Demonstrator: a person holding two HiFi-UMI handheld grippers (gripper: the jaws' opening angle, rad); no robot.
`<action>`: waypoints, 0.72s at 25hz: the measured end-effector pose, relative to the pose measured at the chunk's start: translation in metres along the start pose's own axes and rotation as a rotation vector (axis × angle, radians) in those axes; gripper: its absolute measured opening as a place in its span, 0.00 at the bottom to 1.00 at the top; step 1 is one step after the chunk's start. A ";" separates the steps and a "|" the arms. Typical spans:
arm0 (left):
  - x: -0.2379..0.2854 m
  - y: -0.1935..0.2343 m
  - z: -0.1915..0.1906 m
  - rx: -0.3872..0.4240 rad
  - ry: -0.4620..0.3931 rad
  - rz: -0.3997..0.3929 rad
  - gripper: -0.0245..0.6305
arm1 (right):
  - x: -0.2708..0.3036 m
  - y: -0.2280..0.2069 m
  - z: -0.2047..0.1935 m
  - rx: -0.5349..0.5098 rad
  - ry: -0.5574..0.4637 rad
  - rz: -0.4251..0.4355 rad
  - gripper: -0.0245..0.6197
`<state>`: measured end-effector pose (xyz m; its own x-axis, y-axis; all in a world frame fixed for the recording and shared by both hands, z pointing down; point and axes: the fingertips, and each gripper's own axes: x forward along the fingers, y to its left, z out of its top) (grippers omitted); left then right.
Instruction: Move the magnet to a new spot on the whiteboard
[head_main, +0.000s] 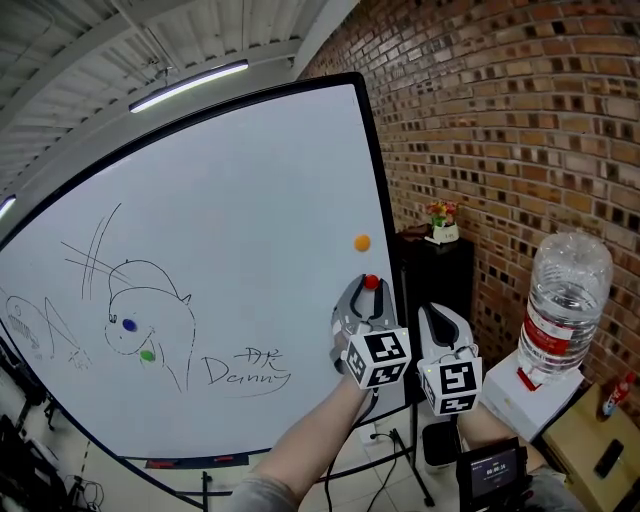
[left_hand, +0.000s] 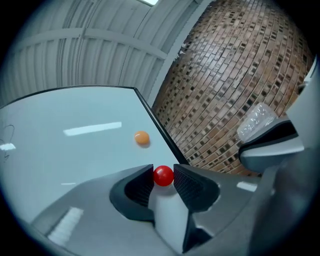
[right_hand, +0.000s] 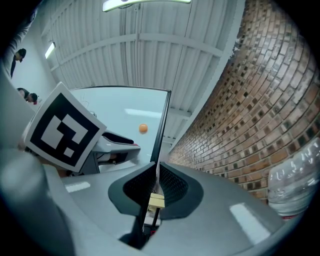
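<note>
My left hand-held gripper (left_hand: 163, 173) pinches the red magnet (left_hand: 163, 177) by its rounded sides at the very jaw tips. It could squirt out if I press it onto the whiteboard (left_hand: 75, 150) askew. Just right of the tips runs the black frame (left_hand: 159, 131), and drifting there would miss the board face. Further ahead sits an orange magnet (left_hand: 142, 137). My right hand-held gripper (right_hand: 155, 174) is closed and empty.

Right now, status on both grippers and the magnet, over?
Left gripper shut on red magnet, by the right edge of the whiteboard. Right gripper shut, empty, alongside. Orange magnet on the board just above; otherwise unobstructed.
</note>
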<state>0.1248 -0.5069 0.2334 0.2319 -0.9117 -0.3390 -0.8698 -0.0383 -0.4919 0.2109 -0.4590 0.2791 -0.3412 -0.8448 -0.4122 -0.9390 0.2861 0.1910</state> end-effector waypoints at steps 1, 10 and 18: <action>0.001 0.001 -0.002 0.005 0.004 0.005 0.23 | 0.001 0.000 0.000 0.000 0.000 0.002 0.08; 0.002 0.001 -0.007 0.025 -0.010 -0.001 0.23 | 0.005 0.005 -0.004 -0.005 0.006 0.011 0.08; 0.002 0.005 -0.010 0.094 -0.055 0.042 0.16 | 0.004 0.005 -0.010 -0.002 0.012 0.003 0.08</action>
<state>0.1167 -0.5130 0.2387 0.2219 -0.8879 -0.4030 -0.8352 0.0402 -0.5484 0.2054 -0.4650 0.2872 -0.3438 -0.8493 -0.4006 -0.9377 0.2882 0.1938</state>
